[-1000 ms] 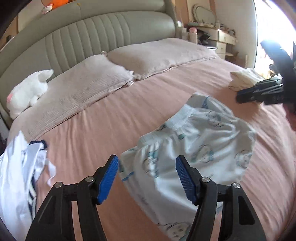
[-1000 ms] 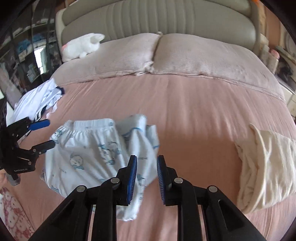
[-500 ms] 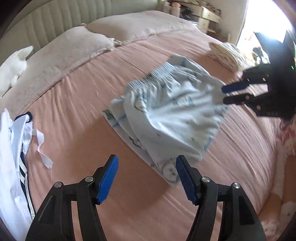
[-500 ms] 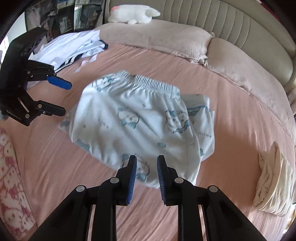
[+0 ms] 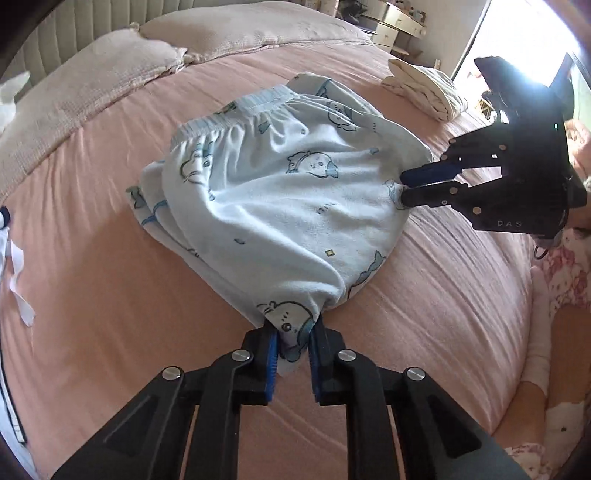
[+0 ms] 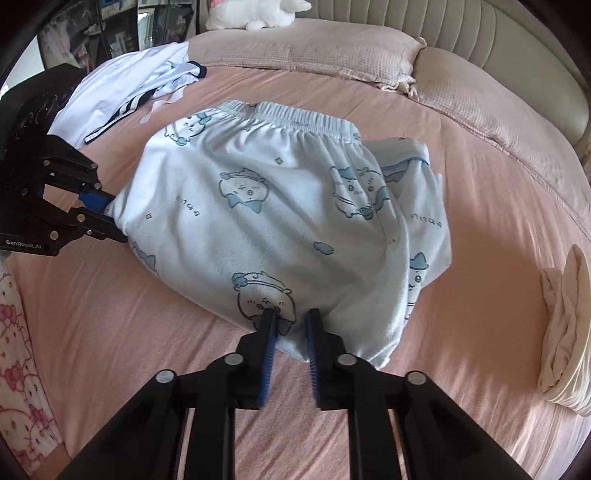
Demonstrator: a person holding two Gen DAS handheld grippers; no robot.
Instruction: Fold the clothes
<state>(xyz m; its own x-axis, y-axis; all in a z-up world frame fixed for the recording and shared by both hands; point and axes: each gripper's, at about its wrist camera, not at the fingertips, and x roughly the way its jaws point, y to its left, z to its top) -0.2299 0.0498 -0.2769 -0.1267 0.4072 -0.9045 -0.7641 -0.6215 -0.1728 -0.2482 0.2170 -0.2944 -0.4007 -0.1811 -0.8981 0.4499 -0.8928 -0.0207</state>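
Observation:
Light blue pyjama pants [image 5: 280,192] with a cartoon print lie folded on the pink bed sheet [image 5: 110,295], waistband at the far side. My left gripper [image 5: 293,347] points steeply down; its jaws are closing and the blue pads pinch the near hem corner. In the right wrist view the pants [image 6: 266,206] fill the middle. My right gripper [image 6: 290,332] is closing too, with the hem bunched between its pads. Each gripper shows in the other's view: the right gripper [image 5: 404,186] clamps the hem's right end, the left gripper [image 6: 110,218] its left end.
A folded cream cloth [image 5: 424,92] lies on the bed's right side. White clothes with navy trim [image 6: 140,85] are heaped at the left. Two pillows [image 5: 92,85] and a white plush toy [image 6: 255,13] sit by the headboard. A person's pink-patterned sleeve [image 5: 565,266] is at the near edge.
Both grippers dropped towards the pants' near hem. The left jaws went from wide apart to pinched on the corner; the right jaws narrowed onto the hem.

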